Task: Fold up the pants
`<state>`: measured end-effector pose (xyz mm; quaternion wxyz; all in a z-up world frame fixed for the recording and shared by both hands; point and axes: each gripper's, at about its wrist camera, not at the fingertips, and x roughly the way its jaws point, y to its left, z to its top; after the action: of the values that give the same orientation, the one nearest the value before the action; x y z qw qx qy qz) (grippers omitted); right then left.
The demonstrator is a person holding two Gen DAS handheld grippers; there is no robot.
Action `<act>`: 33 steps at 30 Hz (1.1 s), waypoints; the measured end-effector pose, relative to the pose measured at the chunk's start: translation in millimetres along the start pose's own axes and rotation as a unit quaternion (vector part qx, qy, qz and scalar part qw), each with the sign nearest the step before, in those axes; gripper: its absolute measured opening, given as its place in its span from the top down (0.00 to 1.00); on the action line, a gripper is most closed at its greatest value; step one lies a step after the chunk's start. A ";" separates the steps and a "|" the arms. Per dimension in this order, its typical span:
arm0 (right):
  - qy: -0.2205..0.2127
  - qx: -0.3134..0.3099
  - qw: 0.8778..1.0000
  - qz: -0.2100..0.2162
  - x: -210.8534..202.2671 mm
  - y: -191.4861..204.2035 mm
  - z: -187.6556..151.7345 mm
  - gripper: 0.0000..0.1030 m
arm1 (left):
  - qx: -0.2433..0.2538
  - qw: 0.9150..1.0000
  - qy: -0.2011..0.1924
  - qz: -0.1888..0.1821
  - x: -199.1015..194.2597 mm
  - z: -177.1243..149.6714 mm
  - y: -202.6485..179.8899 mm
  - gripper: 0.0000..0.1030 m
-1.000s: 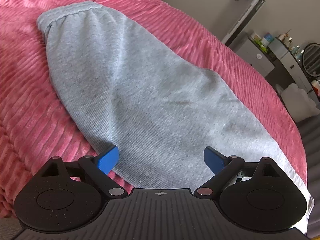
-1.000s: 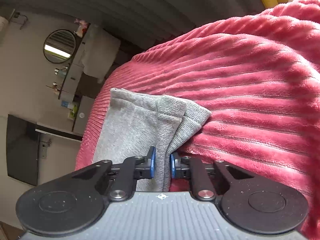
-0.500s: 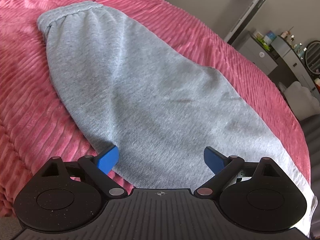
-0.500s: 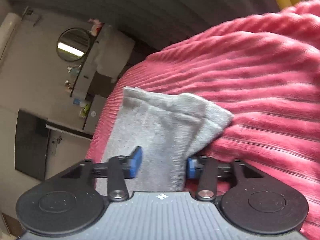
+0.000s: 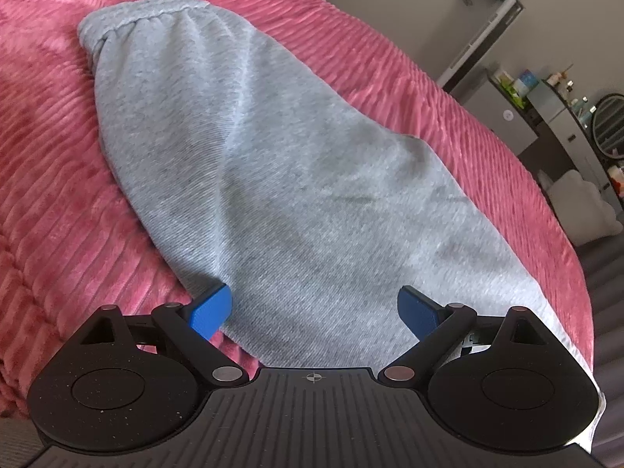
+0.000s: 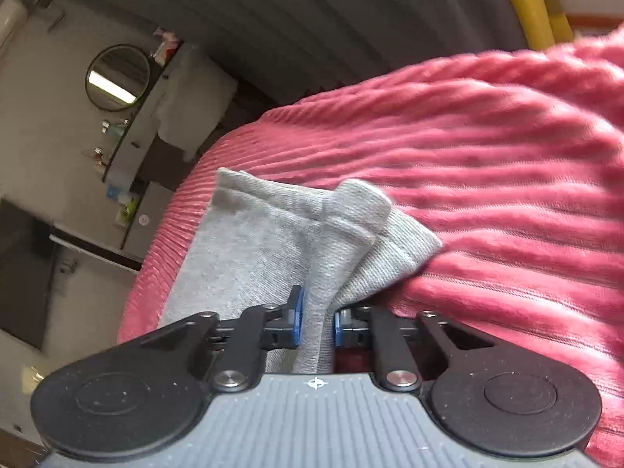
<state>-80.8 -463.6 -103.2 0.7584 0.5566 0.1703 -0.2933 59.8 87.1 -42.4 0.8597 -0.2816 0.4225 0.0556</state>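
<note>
Pants (image 5: 273, 179): grey sweatpants, already halved lengthwise, lying flat along the pink ribbed bedspread (image 5: 46, 202); waistband (image 5: 148, 15) at the far end in the left wrist view.
Leg cuffs (image 6: 312, 218): stacked near the bed edge, one corner curled up; probably the end meant to travel toward the waistband.
Right gripper (image 6: 316, 321): jaws closing, narrow, a ridge of cuff fabric pinched between the blue pads; likely bunched this way to catch both layers at once.
Left gripper (image 5: 314, 308): jaws wide, nothing held, poised over the mid-leg cloth; seems placed to pin or grab the fold line.
Risk: lower layer could slip free on lifting.
</note>
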 end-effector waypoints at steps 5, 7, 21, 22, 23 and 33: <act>-0.014 0.002 1.000 0.020 -11.2 4.8 -3.1 0.90 | -0.008 1.000 0.000 -0.005 -1.2 1.1 2.6 0.07; -0.016 0.007 0.999 0.029 -13.9 6.0 -3.8 0.90 | -0.010 1.000 0.000 -0.006 -1.4 0.6 2.4 0.07; -0.011 0.017 1.000 0.003 -5.6 1.9 -5.3 0.87 | -0.018 1.000 0.000 -0.010 -2.2 0.7 4.1 0.07; -0.008 0.018 1.000 0.004 -4.6 2.1 -4.6 0.87 | -0.018 1.000 0.000 -0.010 -2.2 0.7 4.1 0.07; -0.006 0.019 1.000 0.002 -3.6 2.4 -3.9 0.86 | -0.018 1.000 0.000 -0.010 -2.2 0.6 4.1 0.07; -0.006 0.014 1.000 -0.014 1.0 5.8 -4.8 0.86 | -0.012 1.000 0.004 -0.008 -1.0 -0.2 3.1 0.07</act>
<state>-76.0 -458.1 -101.1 0.7477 0.5628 0.1696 -0.3089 58.0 89.7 -43.1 0.8551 -0.2954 0.4227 0.0528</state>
